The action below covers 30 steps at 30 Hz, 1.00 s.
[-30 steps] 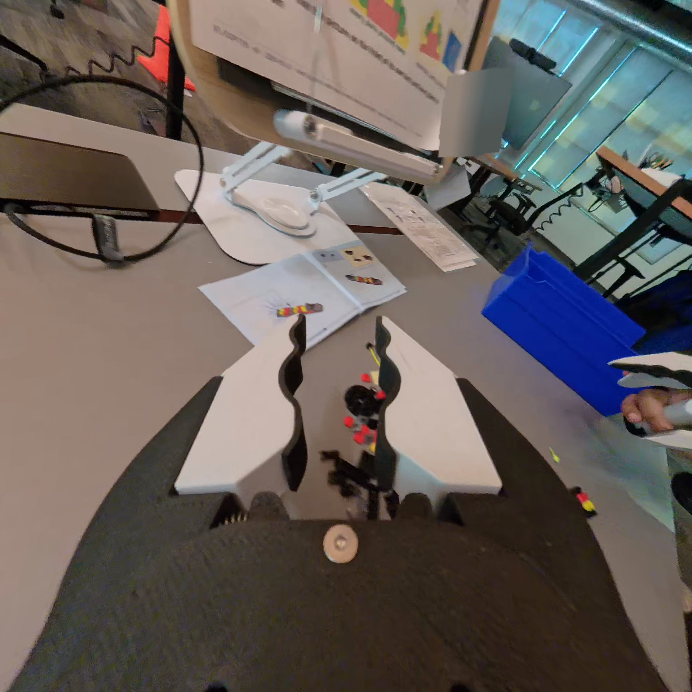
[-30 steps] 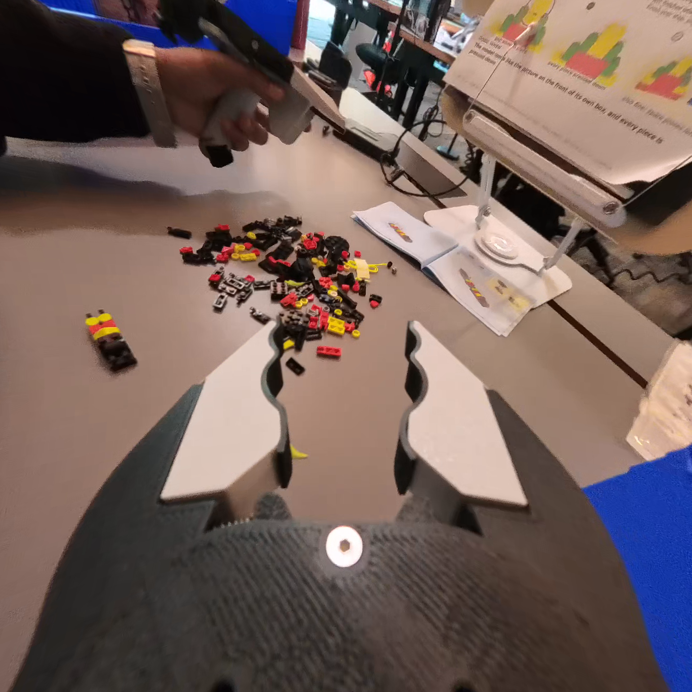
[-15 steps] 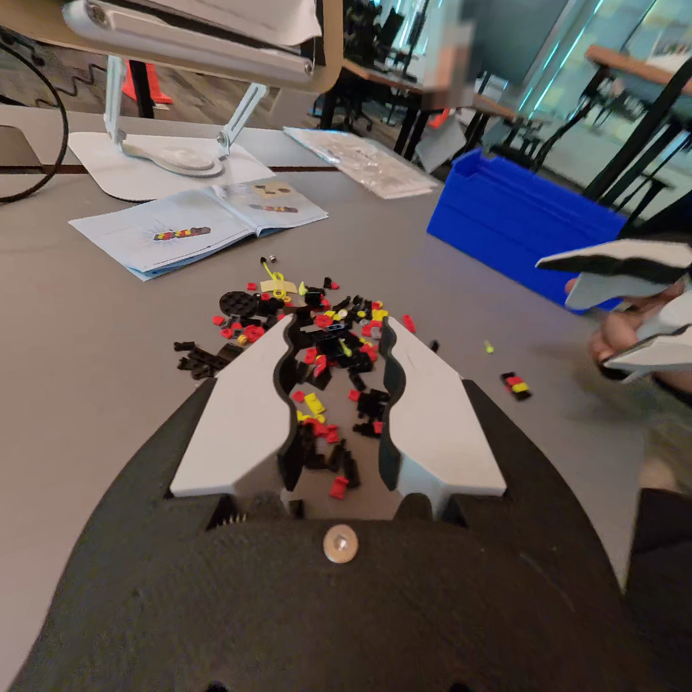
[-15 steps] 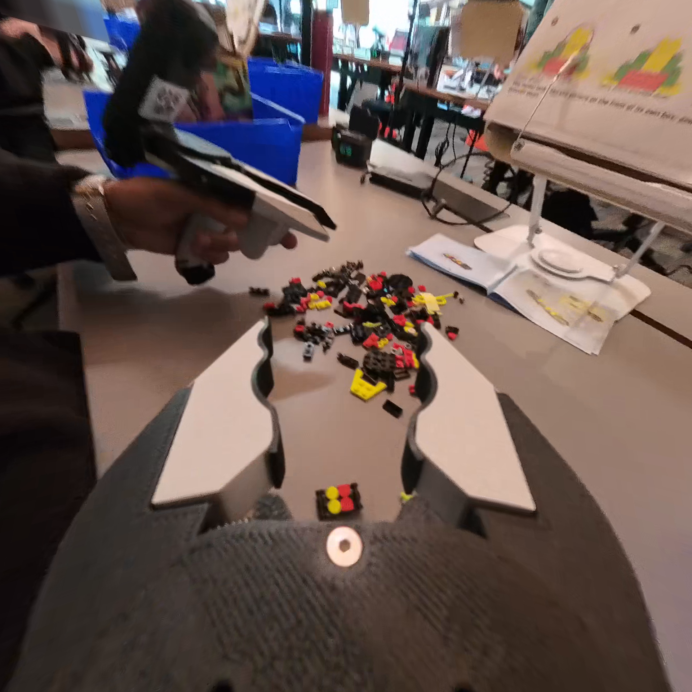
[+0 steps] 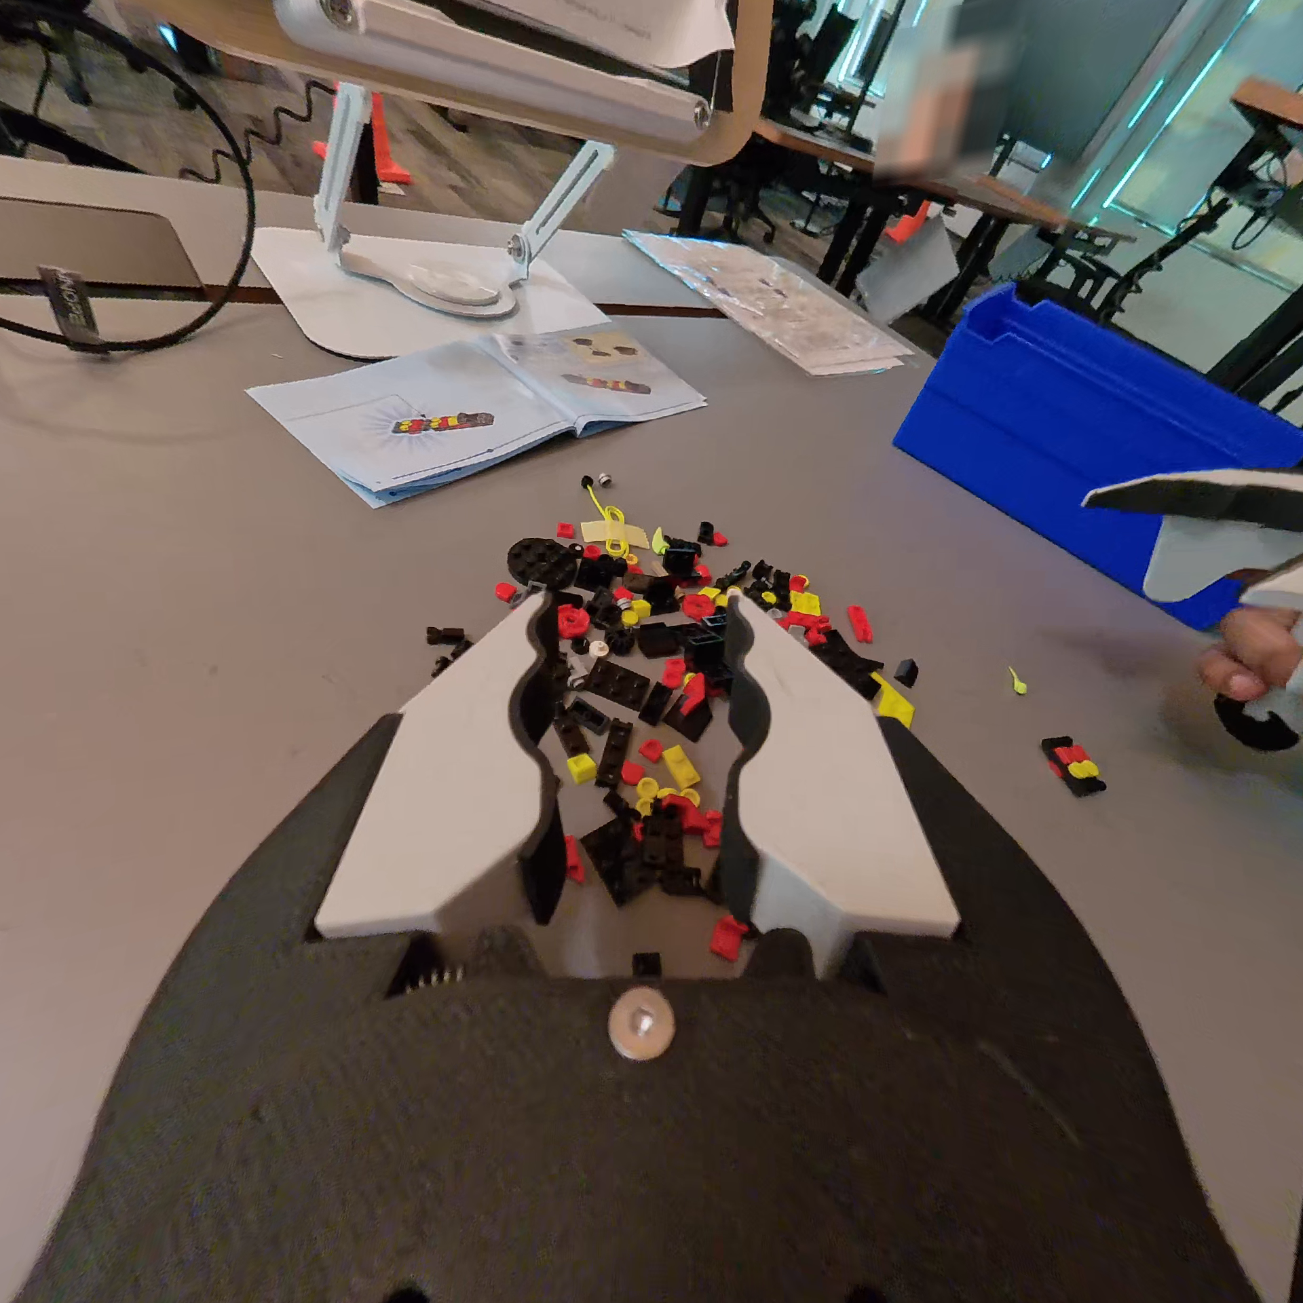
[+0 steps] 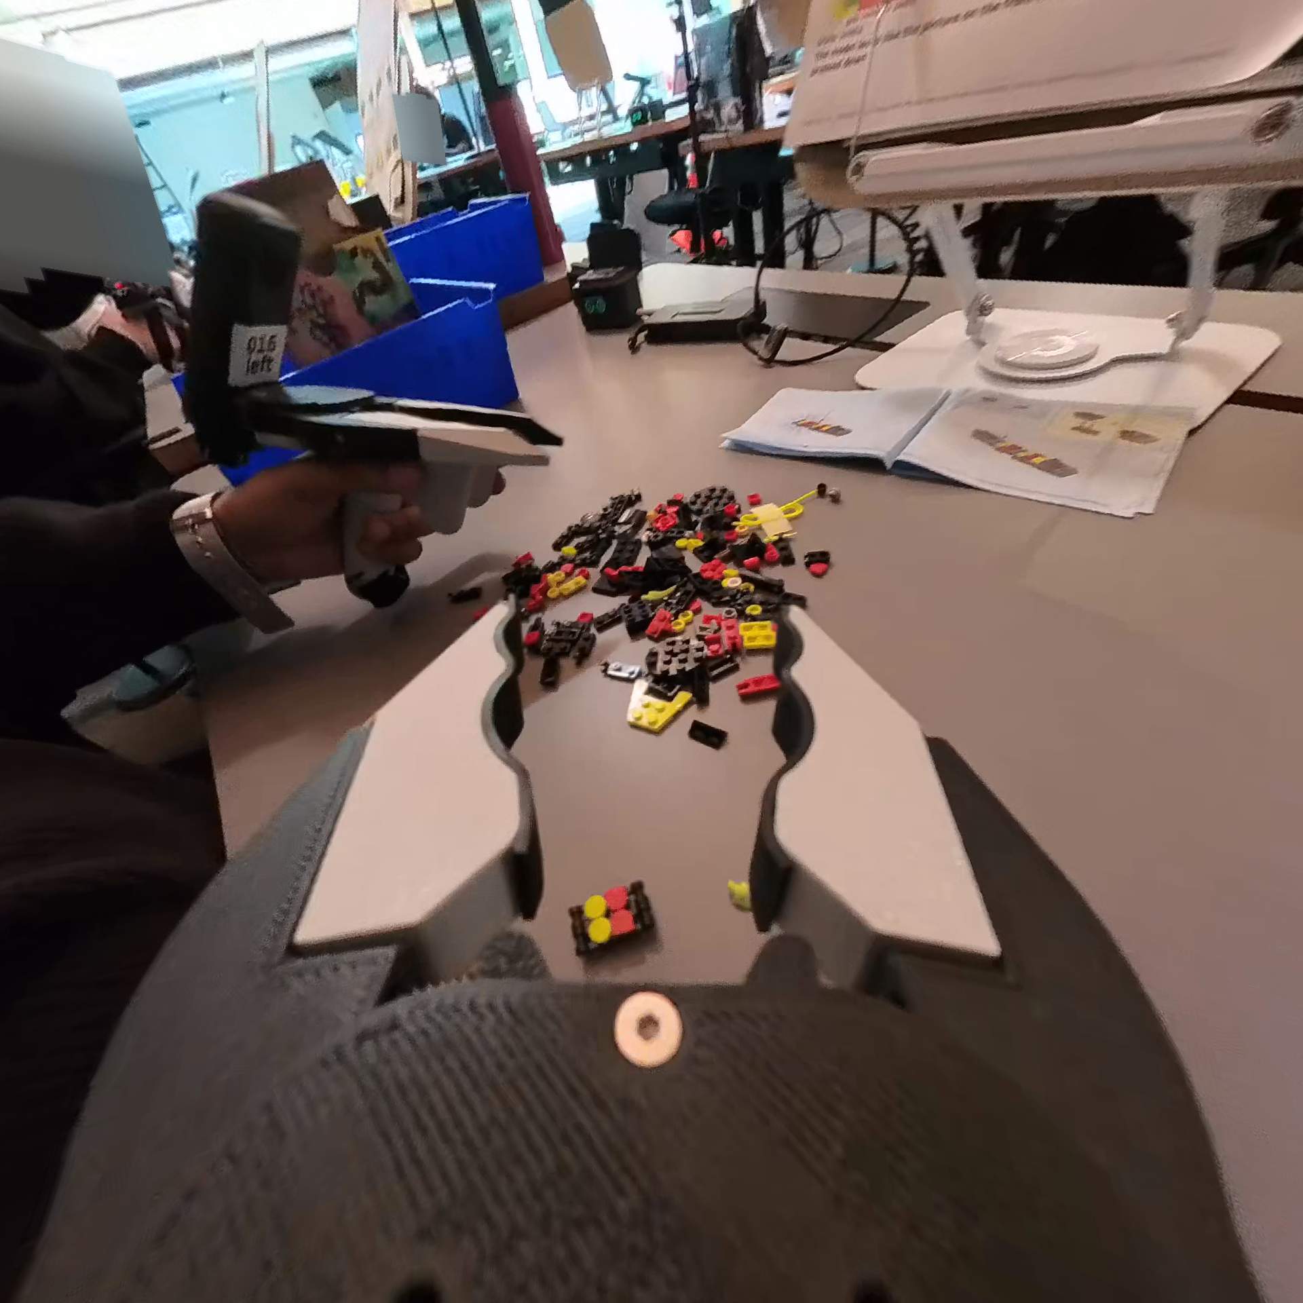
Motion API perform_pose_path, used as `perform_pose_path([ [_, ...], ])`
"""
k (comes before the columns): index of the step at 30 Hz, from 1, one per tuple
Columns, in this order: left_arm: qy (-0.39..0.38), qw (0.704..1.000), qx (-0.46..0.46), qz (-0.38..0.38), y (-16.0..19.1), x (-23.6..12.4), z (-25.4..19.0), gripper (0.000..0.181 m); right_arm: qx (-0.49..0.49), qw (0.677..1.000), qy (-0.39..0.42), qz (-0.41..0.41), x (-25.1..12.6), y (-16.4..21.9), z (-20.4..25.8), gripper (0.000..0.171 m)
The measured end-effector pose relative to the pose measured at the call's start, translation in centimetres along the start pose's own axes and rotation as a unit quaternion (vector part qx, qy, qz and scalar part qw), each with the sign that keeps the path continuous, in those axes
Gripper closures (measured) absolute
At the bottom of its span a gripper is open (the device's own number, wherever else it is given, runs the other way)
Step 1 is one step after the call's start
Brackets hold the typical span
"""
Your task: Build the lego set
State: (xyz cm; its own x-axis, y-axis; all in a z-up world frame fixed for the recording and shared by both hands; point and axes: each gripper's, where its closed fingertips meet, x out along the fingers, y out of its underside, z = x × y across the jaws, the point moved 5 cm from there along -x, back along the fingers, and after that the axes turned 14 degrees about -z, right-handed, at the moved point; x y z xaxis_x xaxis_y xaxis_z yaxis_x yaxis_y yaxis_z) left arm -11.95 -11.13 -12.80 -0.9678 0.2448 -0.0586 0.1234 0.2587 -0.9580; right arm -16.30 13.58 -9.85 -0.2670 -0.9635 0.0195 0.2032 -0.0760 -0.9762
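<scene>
A pile of small black, red and yellow lego pieces (image 5: 663, 677) lies on the grey table; it also shows in the right wrist view (image 6: 670, 585). A small built piece, black with red and yellow studs (image 5: 1073, 766), lies apart to the right, and shows low between my right fingers (image 6: 612, 916). My left gripper (image 5: 634, 606) is open and empty above the pile. My right gripper (image 6: 645, 617) is open and empty, above the table at the pile's near edge. An open instruction booklet (image 5: 479, 412) lies beyond the pile.
A white document stand (image 5: 416, 296) with paper sheets stands behind the booklet. A blue bin (image 5: 1100, 437) sits at the right, more blue bins (image 6: 437, 338) at the far left of the right wrist view. A black cable (image 5: 211, 233) loops at the back left. Plastic bags (image 5: 768, 310) lie nearby.
My left gripper has dropped and tilted down over the pile, which now fills the gap between its fingers. My right gripper has drawn back and lowered, so the built piece lies between its fingers.
</scene>
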Motion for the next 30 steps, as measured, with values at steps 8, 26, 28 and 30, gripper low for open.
perform_pose_path([
  [8, -0.022, 1.0, -0.007, -0.014, -0.4, -1.3, 0.9, 0.139, 0.009, 1.0, 0.016, 0.018, 1.5, 0.9, -2.3, 0.097],
  [26, -0.092, 0.979, -0.177, 0.029, -2.0, 9.5, 9.8, 0.135, -0.04, 0.982, 0.163, 0.089, 14.8, -1.1, -18.3, 0.094],
  [28, -0.102, 0.981, -0.159, 0.054, -1.4, 11.2, 10.8, 0.135, -0.005, 0.981, 0.163, 0.1, 16.6, -0.3, -20.4, 0.095],
  [30, -0.104, 0.982, -0.14, 0.066, -0.9, 12.7, 11.5, 0.135, -0.001, 0.978, 0.176, 0.115, 17.9, 0.4, -22.5, 0.091],
])
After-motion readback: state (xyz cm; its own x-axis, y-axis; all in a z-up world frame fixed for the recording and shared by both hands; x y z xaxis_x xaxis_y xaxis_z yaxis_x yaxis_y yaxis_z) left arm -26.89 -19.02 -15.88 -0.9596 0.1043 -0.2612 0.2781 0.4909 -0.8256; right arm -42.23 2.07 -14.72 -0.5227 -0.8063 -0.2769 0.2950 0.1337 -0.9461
